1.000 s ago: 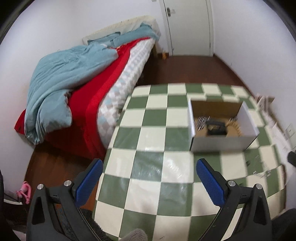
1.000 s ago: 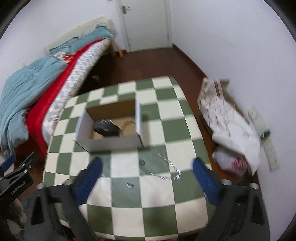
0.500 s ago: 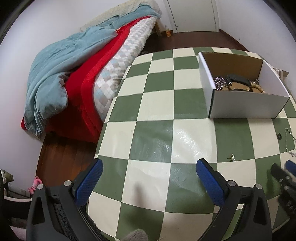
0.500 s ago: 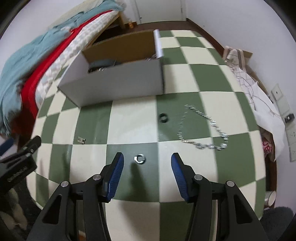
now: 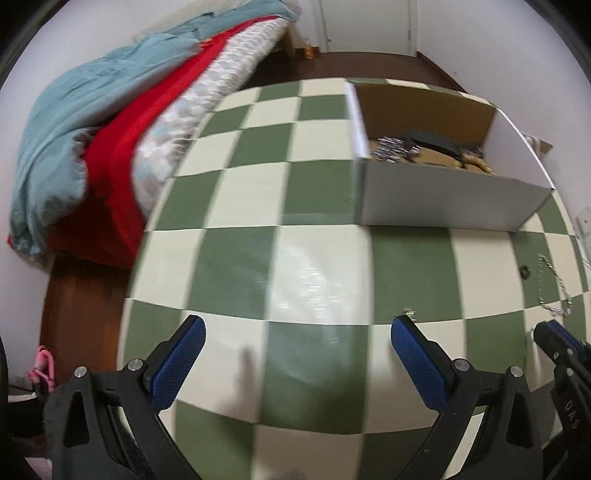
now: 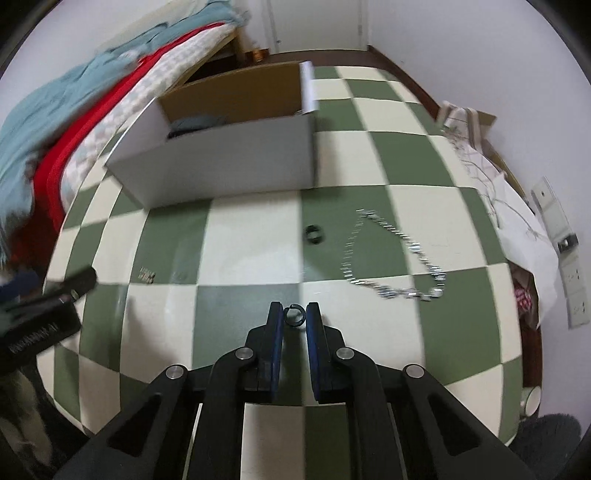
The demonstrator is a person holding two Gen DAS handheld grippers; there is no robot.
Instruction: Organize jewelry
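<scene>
A white cardboard box [image 5: 443,201] [image 6: 229,162] with jewelry inside stands on the green and cream checkered table [image 5: 314,280]. My right gripper [image 6: 294,316] is shut on a small silver ring [image 6: 294,316] at the table surface. A dark ring [image 6: 314,234], a silver chain [image 6: 391,254] and a small earring [image 6: 146,274] lie loose on the table. My left gripper [image 5: 297,341] is open and empty above the table's near left part. The earring [image 5: 409,313] lies just beyond its right fingertip. The chain [image 5: 554,288] shows at far right.
A bed [image 5: 122,122] with red and teal bedding stands left of the table. White paper or bags [image 6: 498,177] lie on the floor to the right by the wall. A door [image 6: 317,26] is at the back.
My right gripper has lowered to the table and closed around the small silver ring. My left gripper has moved closer to the table and stays open.
</scene>
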